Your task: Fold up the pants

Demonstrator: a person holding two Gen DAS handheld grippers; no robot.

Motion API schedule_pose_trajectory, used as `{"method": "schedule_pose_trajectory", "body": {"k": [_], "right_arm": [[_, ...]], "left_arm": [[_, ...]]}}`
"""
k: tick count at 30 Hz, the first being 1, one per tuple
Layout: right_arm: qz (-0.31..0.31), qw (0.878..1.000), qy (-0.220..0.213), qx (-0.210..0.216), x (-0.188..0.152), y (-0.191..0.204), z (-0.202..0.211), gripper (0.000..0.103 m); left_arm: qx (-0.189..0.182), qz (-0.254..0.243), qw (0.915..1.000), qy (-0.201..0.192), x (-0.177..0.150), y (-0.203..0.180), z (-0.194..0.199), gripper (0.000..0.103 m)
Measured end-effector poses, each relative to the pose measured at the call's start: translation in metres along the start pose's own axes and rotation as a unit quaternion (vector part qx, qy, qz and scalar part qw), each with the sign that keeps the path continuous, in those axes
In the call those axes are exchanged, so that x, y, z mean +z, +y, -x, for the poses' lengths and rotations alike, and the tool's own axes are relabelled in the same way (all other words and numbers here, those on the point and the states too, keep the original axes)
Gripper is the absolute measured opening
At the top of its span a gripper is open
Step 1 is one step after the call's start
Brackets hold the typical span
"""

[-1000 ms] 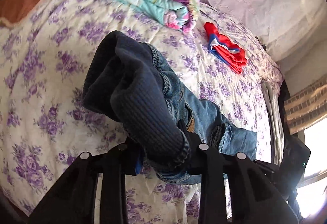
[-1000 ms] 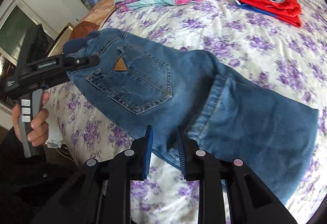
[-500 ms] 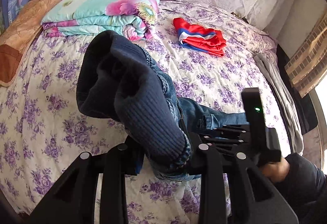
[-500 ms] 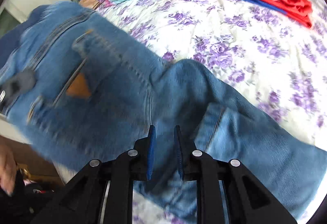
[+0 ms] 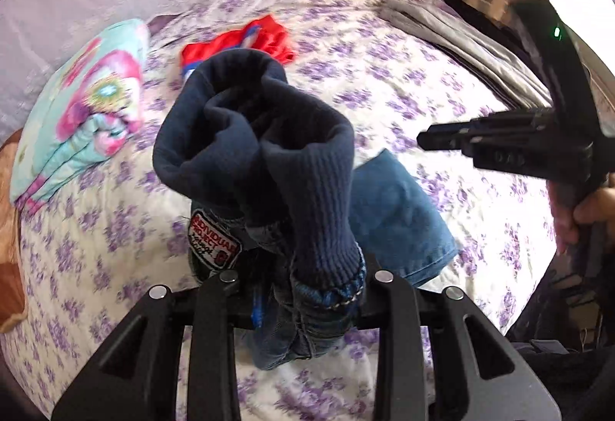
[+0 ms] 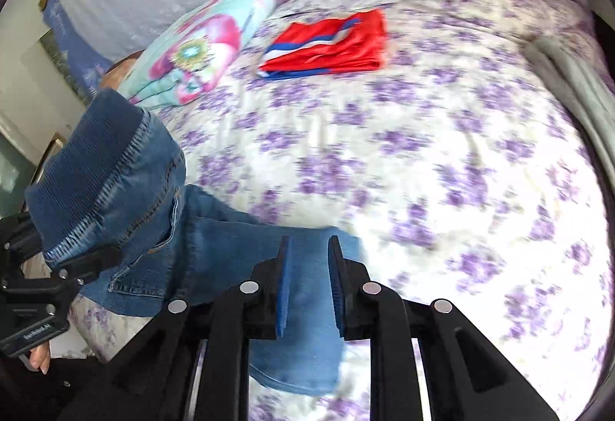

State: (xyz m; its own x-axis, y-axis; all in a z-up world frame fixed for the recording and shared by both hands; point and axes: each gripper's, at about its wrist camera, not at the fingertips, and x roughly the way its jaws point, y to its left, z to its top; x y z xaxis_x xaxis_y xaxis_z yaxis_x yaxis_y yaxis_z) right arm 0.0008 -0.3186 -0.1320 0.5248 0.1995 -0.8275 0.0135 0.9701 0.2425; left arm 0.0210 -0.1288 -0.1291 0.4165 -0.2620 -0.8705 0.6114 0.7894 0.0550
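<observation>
a: hanging from left gripper (image 5: 307, 290), pinched at the waistband, jeans (image 5: 396, 225) trail legs down onto bed (image 5: 423, 83).
b: right gripper (image 6: 307, 286)?
a: slightly parted, empty, above the leg; nearer the hems.

I see a wide bed (image 6: 442, 159) under a white sheet printed with purple flowers. On it, near the pale far wall, lies a folded turquoise quilt with pink blooms (image 6: 192, 52); just beside that, a folded red garment with blue and white stripes (image 6: 330, 44). Blue denim jeans (image 6: 303, 305) partly rest on the near edge.
</observation>
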Motion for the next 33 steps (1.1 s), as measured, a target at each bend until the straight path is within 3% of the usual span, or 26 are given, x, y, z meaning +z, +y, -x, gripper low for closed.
{"method": "schedule_pose_trajectory", "body": {"k": [1,3,4,5,7,8,12,16,18,21,23,25,27,29,30,31,33], "right_arm": [[-0.017,1.0,-0.001,-0.009,-0.008,-0.017,0.004,0.02],[-0.051,0.998,0.009,-0.026,-0.026,-0.048,0.003,0.02],[-0.069,0.997,0.018,-0.029,-0.034,-0.058,0.003,0.02],[-0.078,0.996,0.022,-0.028,-0.042,-0.062,0.001,0.02],[-0.068,0.997,0.014,-0.025,-0.043,-0.058,0.008,0.02],[-0.055,0.998,0.006,-0.019,-0.039,-0.056,0.011,0.02],[-0.032,0.998,-0.027,0.056,-0.014,-0.037,0.019,0.02],[0.004,0.993,-0.002,0.118,0.025,-0.008,-0.002,0.025],[0.026,0.992,0.037,0.114,0.029,0.008,-0.018,0.038],[0.05,0.991,0.061,0.109,0.019,0.026,-0.026,0.04],[0.056,0.991,0.074,0.096,0.008,0.031,-0.032,0.042],[0.048,0.991,0.094,0.081,0.001,0.028,-0.045,0.042],[0.035,0.991,0.098,0.078,-0.004,0.024,-0.059,0.044],[0.027,0.992,0.105,0.068,-0.007,0.02,-0.064,0.024],[0.007,0.991,0.112,0.074,-0.008,0.014,-0.06,0.02],[-0.009,0.99,0.115,0.078,-0.009,0.009,-0.053,0.012],[-0.022,0.99,0.125,0.066,-0.016,0.006,-0.037,0.011]], "left_arm": [[-0.011,-0.023,0.9996,0.009,0.002,-0.017,-0.014,0.034],[-0.031,-0.072,0.9958,0.047,0.001,-0.055,-0.056,0.052],[-0.019,-0.1,0.9925,0.067,-0.004,-0.072,-0.078,0.054],[0.016,-0.136,0.9881,0.07,-0.012,-0.091,-0.095,0.057],[0.074,-0.182,0.9791,0.052,-0.02,-0.113,-0.098,0.058],[0.077,-0.189,0.9777,0.049,-0.021,-0.116,-0.095,0.058],[0.004,-0.137,0.9891,0.055,-0.016,-0.093,-0.08,0.058],[-0.067,-0.104,0.9919,0.028,-0.016,-0.079,-0.045,0.059],[-0.086,-0.072,0.9936,0.011,-0.014,-0.063,-0.024,0.059],[-0.093,0.017,0.9955,-0.006,-0.011,-0.012,-0.002,0.059],[-0.097,0.084,0.9917,-0.01,-0.009,0.028,-0.002,0.059],[-0.107,0.132,0.9855,0.002,-0.002,0.058,-0.016,0.06],[-0.129,0.153,0.9788,0.044,0.005,0.069,-0.05,0.063],[-0.115,0.151,0.978,0.088,0.002,0.061,-0.084,0.062],[-0.101,0.141,0.9798,0.099,0.0,0.055,-0.095,0.063],[-0.091,0.131,0.9828,0.093,0.001,0.05,-0.094,0.063],[-0.101,0.109,0.9858,0.078,0.003,0.038,-0.084,0.064]]}}
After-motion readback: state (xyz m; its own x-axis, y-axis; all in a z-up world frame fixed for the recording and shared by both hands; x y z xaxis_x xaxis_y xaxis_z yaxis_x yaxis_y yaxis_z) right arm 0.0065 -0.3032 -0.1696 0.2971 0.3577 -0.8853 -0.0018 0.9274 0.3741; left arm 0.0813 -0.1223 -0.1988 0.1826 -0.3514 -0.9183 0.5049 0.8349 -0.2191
